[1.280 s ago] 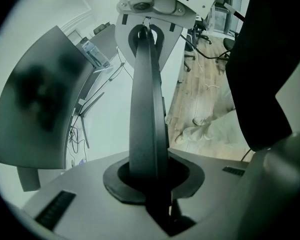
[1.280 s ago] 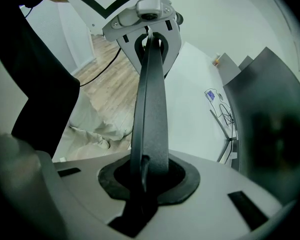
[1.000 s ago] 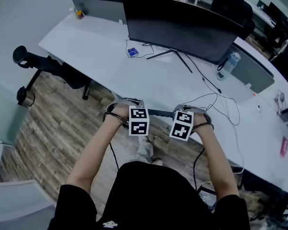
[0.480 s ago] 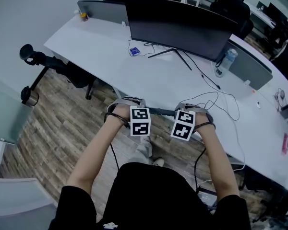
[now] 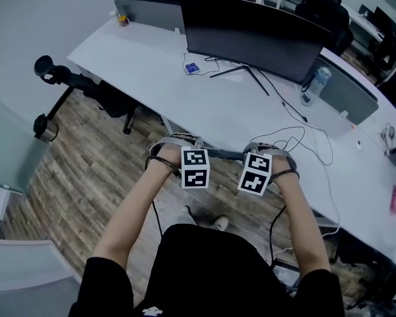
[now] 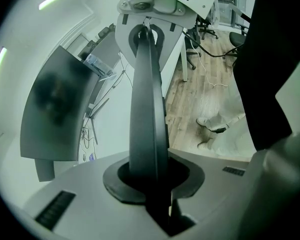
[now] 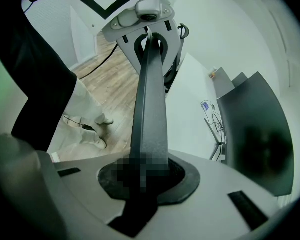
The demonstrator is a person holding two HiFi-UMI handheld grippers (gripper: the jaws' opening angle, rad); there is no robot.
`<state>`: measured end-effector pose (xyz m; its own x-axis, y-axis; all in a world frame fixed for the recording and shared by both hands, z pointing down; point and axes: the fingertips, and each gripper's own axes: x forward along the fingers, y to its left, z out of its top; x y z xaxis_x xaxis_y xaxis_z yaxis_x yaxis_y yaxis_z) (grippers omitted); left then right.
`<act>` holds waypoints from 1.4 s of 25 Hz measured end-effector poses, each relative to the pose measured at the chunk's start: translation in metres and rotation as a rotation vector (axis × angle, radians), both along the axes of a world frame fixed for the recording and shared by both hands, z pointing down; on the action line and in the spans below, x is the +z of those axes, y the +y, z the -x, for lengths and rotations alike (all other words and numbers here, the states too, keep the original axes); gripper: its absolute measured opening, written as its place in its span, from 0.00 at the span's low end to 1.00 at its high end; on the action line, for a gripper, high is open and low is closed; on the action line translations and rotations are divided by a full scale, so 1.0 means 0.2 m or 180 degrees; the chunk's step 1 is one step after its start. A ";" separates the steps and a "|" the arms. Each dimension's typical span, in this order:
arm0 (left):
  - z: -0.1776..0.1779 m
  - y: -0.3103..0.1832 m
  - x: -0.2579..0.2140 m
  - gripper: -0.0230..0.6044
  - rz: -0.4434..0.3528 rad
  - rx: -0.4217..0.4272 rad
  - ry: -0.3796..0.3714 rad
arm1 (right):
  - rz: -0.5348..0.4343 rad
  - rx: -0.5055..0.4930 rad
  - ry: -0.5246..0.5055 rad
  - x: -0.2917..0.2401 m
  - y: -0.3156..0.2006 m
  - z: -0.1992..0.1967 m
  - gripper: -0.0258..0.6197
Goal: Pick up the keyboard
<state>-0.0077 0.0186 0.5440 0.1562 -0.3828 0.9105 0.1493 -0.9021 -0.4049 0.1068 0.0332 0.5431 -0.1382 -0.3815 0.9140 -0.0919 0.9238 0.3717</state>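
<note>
The keyboard (image 5: 224,154) is a slim dark bar, seen edge-on, held level over the front edge of the white desk (image 5: 145,65). My left gripper (image 5: 197,152) is shut on its left end and my right gripper (image 5: 248,156) on its right end. In the left gripper view the keyboard (image 6: 147,99) runs from my left gripper (image 6: 152,176) up to the right gripper (image 6: 149,31) at its far end. The right gripper view mirrors this: the keyboard (image 7: 151,99) leaves my right gripper (image 7: 147,179) and ends in the left gripper (image 7: 151,36).
A wide curved monitor (image 5: 257,35) stands at the back of the desk, with a water bottle (image 5: 313,88) to its right and loose cables (image 5: 297,137) in front. A small blue object (image 5: 193,67) lies near the monitor foot. An office chair (image 5: 86,88) stands at the left on the wooden floor.
Both grippers have carried the keyboard a little upward and back from the desk. The hold on both ends is the same.
</note>
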 end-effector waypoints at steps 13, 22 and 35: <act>0.16 0.01 -0.03 0.16 -0.0015 0.0179 0.0061 | -0.0036 0.0185 0.0064 -0.05 0.05 0.17 0.14; 0.33 0.09 -0.04 0.16 -0.0010 0.0382 0.0075 | -0.0056 0.0393 0.0064 -0.06 0.16 0.35 0.14; 0.56 0.24 -0.08 0.16 -0.0042 0.0655 0.0124 | -0.0098 0.0627 0.0082 -0.10 0.35 0.59 0.14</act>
